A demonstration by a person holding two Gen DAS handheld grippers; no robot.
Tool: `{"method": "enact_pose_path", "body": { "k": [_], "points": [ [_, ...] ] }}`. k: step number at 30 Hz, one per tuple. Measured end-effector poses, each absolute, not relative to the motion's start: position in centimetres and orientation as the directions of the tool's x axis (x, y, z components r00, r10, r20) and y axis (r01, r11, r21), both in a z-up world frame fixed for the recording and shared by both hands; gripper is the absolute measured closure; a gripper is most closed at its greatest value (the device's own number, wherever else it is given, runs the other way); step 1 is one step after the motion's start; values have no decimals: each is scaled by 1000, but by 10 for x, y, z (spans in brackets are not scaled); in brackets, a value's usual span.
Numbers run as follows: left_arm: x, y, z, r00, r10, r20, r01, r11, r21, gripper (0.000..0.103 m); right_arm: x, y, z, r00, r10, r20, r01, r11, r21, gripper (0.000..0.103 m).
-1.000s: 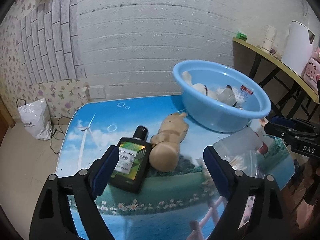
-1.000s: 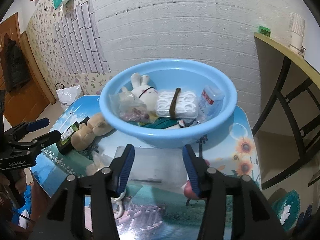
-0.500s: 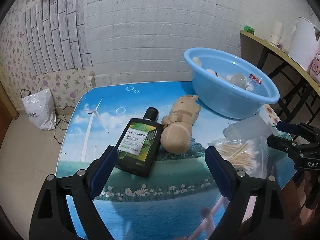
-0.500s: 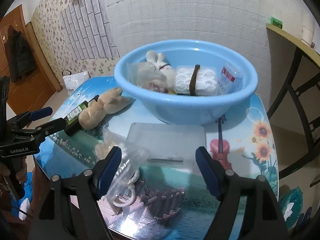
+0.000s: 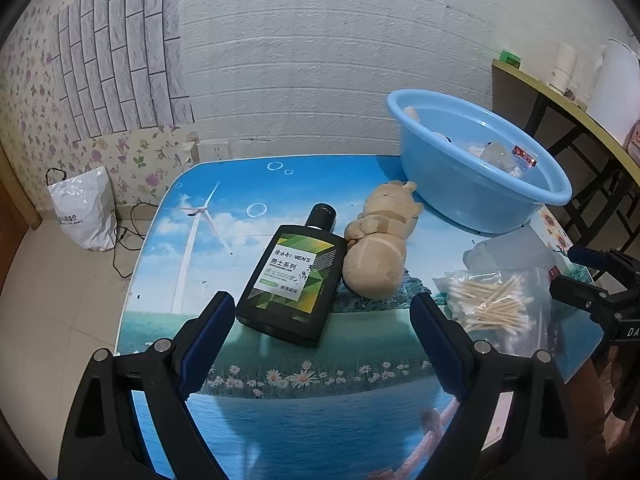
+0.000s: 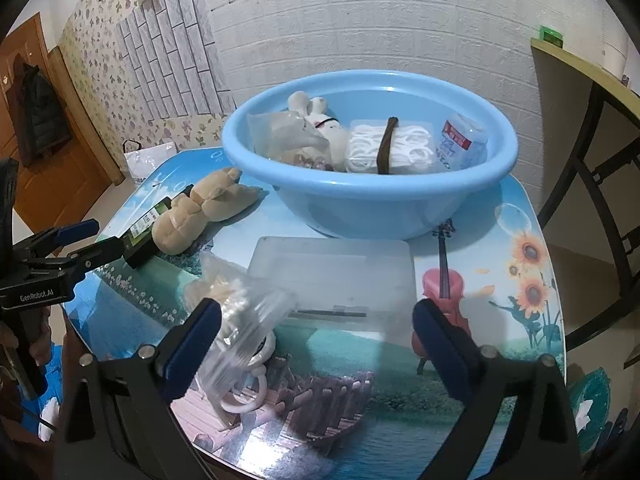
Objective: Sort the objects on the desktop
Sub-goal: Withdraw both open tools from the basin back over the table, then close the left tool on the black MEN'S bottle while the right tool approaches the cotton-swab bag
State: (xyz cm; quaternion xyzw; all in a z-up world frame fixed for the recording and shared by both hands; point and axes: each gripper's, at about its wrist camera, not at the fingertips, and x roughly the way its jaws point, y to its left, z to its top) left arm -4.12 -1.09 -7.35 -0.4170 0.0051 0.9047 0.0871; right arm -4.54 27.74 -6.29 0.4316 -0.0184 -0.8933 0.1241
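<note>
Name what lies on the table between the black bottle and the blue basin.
A tan plush toy lies between the black bottle and the blue basin, touching the bottle's side; the left wrist view shows it best.

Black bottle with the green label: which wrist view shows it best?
The left wrist view. There the black bottle lies flat in full, its cap and label showing, beside the plush toy. The right wrist view shows only a sliver of it, hidden behind the toy.
</note>
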Motion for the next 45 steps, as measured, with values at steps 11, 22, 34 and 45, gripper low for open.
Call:
{"method": "enact_pose_path", "body": {
  "k": [11,22,34,45],
  "points": [
    [-43,-17,-84,-620,148,-770,-145,-987,-72,14,-45,276,-71,-577,-239,-781,200,-968,149,4],
    [-45,-20,-93,-607,151,-780,-142,-987,-81,14,-44,271,-72,-577,-251,-777,204,-966,160,4],
    [-58,-15,-106,-591,148,-793,-166,-984,-60,14,-46,260,-77,-558,-256,-789,220,-963,156,4],
    [-72,-19,-110,-597,134,-791,-153,-987,-52,12,-49,255,-78,-554,-243,-796,216,-966,145,4]
  ]
}}
